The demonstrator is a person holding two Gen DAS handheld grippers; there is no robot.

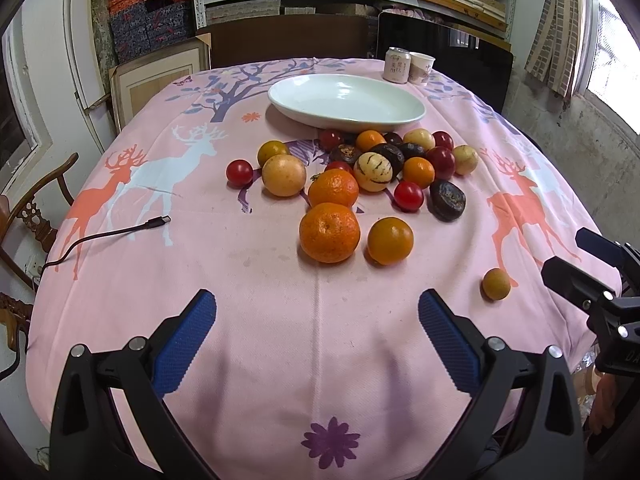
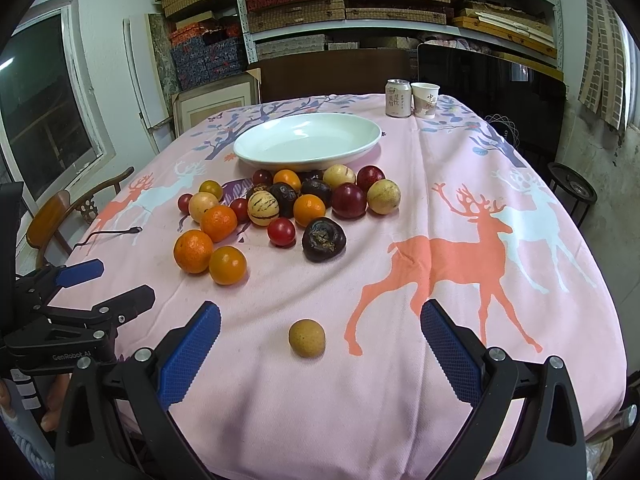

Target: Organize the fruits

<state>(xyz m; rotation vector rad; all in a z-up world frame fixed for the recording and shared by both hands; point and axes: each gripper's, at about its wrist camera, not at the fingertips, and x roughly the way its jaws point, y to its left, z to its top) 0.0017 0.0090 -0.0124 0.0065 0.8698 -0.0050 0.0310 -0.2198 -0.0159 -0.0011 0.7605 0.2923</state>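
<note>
A pile of mixed fruits lies mid-table: oranges (image 1: 329,232) (image 2: 193,251), red tomatoes (image 1: 408,195), dark purple fruits (image 2: 323,239), yellow and striped ones (image 1: 373,171). A white oval plate (image 1: 346,100) (image 2: 307,141) stands empty behind the pile. One small tan fruit (image 2: 307,337) (image 1: 496,284) lies apart, near the front edge. My left gripper (image 1: 317,312) is open and empty, short of the oranges. My right gripper (image 2: 320,320) is open and empty, with the tan fruit between and just ahead of its fingers.
A drink can (image 1: 397,65) and paper cup (image 1: 421,68) stand at the table's far right. A black cable (image 1: 108,236) lies at the left of the pink deer-print cloth (image 1: 280,320). A wooden chair (image 2: 72,216) stands left of the table. Shelves fill the back wall.
</note>
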